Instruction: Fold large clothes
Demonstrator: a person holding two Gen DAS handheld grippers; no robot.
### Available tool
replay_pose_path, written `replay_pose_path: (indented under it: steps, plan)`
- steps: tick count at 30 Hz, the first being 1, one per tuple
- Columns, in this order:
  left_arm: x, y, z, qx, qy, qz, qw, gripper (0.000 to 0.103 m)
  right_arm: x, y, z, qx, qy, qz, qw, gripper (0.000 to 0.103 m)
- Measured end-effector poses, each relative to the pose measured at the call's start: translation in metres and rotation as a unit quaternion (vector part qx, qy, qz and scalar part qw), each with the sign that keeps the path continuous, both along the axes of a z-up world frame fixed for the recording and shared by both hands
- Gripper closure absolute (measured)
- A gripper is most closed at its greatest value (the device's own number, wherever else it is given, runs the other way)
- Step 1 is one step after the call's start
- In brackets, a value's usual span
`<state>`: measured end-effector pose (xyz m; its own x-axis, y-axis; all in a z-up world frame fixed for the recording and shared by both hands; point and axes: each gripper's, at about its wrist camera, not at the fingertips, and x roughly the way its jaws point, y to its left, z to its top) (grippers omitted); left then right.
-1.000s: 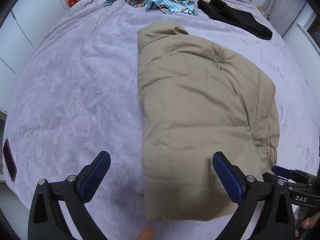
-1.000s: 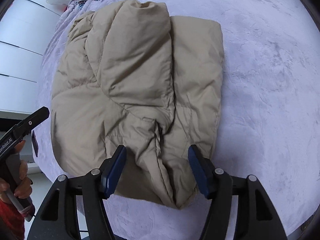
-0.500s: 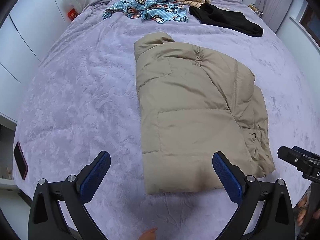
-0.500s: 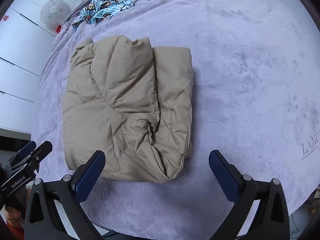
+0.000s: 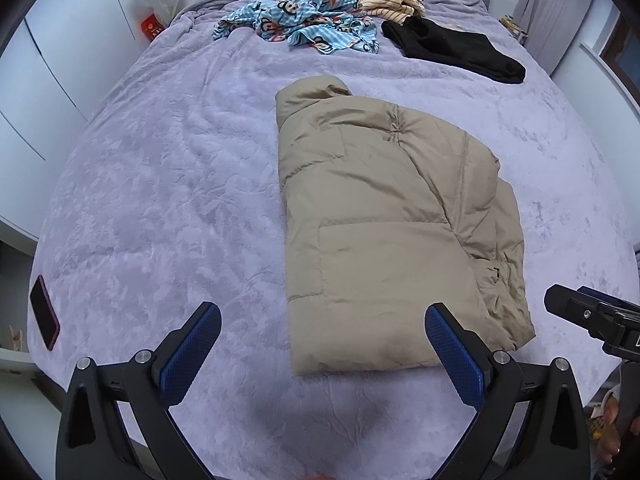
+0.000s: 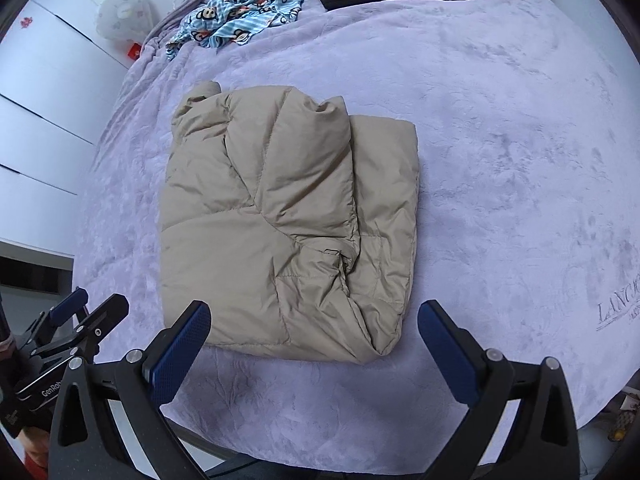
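Two grippers I run, both spread wide, holding nothing: left gripper (image 5: 322,350) above bed's near edge; folded beige puffer jacket (image 5: 384,232) lies flat mid lilac plush bedspread (image 5: 160,200); right gripper (image 6: 314,346), jaws just opened, clear of jacket.

Left gripper (image 5: 322,350), right gripper (image 6: 314,346): jaws wide, empty.

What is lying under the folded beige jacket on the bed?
The beige jacket rests directly on the purple blanket, which shows bare all around it. Nothing pokes out from beneath. Whatever is inside its folded layers is covered and cannot be seen.
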<state>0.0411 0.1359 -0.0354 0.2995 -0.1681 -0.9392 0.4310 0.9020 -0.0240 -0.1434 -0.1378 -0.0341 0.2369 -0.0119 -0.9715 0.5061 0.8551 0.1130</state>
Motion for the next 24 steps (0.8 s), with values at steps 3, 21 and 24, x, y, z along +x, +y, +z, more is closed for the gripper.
replay_pose_path:
  steps: [3, 21, 24]
  plan:
    - [0.0, 0.001, 0.006, -0.003, -0.004, 0.005, 1.0, 0.001, -0.003, -0.001, 0.002, -0.003, 0.005, -0.009, 1.0, 0.0]
    - [-0.002, -0.003, 0.056, -0.01, -0.05, 0.02, 0.9985, 0.001, 0.012, 0.027, 0.061, -0.092, -0.047, 0.022, 0.994, 0.0]
    - [-0.002, -0.004, 0.062, -0.01, -0.059, 0.017, 0.998, 0.001, 0.014, 0.03, 0.065, -0.099, -0.051, 0.025, 0.993, 0.0]
